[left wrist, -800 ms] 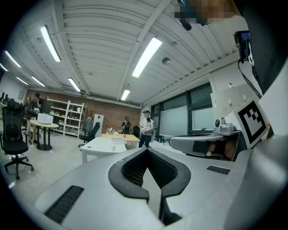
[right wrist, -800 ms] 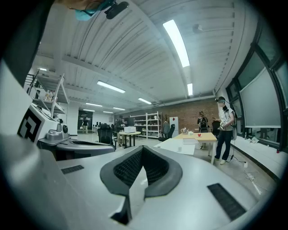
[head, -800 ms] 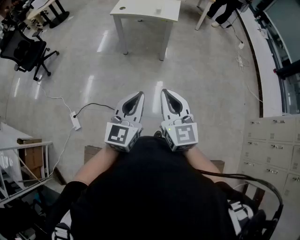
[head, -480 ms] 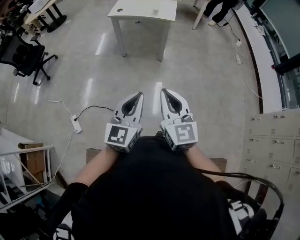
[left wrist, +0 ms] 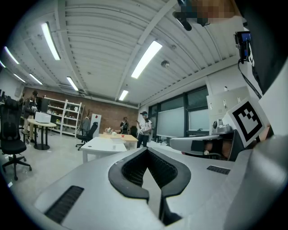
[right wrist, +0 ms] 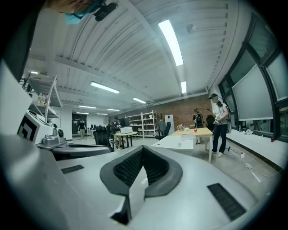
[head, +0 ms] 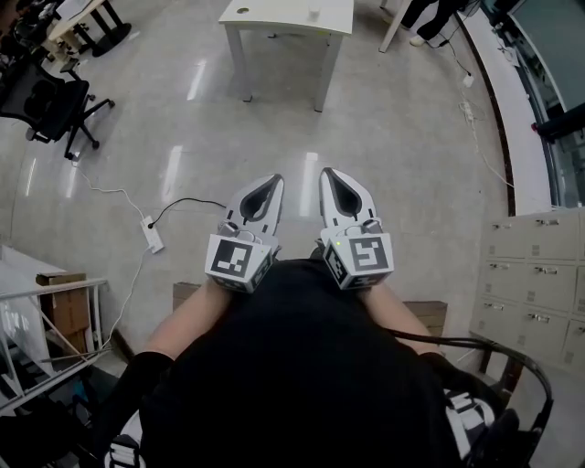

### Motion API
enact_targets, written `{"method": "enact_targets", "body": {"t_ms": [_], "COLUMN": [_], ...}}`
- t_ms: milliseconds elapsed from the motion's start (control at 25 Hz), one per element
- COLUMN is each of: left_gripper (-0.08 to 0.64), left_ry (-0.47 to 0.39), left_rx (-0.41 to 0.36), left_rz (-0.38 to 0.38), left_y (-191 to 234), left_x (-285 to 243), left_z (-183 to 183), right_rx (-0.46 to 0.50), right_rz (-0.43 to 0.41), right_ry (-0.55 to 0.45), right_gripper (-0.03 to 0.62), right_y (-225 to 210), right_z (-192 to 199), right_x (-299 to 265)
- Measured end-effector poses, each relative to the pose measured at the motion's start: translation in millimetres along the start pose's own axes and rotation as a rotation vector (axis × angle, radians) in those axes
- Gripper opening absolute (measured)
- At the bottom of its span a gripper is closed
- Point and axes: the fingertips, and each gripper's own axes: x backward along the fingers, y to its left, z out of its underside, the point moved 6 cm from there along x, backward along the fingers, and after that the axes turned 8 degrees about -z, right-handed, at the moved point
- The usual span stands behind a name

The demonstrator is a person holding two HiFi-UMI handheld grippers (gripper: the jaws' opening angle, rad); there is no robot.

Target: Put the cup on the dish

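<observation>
Black cloth of our top (head: 302,366) fills the near edge of the head view. Just past it we hold both tools side by side, close to the body and pointing level ahead. The left tool (head: 272,185), a grey-and-white two-jaw piece with a marker cube at its back, has its jaws closed together. Nothing sits in the hollow between its ribbed black pads. The right tool (head: 329,175), built the same, is likewise closed and empty.

Beyond the tools lies the glossy grey floor (head: 402,155), with a white power strip (head: 152,234) on a cable off to our left. Well apart from us, at the far end of that floor, stands the white rectangular worktop (head: 283,20). A small pale thing (head: 313,13) rests on it, too small for us to call a cup. We cannot make out a dish from here either.

We judge the task barely begun: nothing is gripped, and we are at the approach step. The next move calls for closing the gap to the worktop and bringing the cup and dish into clear view. Then we would open one tool before reaching for the cup.
</observation>
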Motion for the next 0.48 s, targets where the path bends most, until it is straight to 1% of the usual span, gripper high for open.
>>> {"method": "enact_targets", "body": {"t_ms": [80,200,480], "left_gripper": [0.0,0.0,0.0], "left_ry": [0.015,0.015,0.025], "left_rx": [0.006,0.014,0.044], "left_rz": [-0.007,-0.012,-0.018], "left_y": [11,19,17], "left_x": [6,11,5], "left_z": [4,5,16], "right_rx": [-0.01,-0.004,-0.018], "right_rz": [-0.002,-0.001,0.032], "right_ry": [0.003,0.006,0.039], "right_gripper": [0.012,0.012,0.014], "right_y": [10,15,2], "right_z": [3,3,10], "right_x": [-5,-9,-8]}}
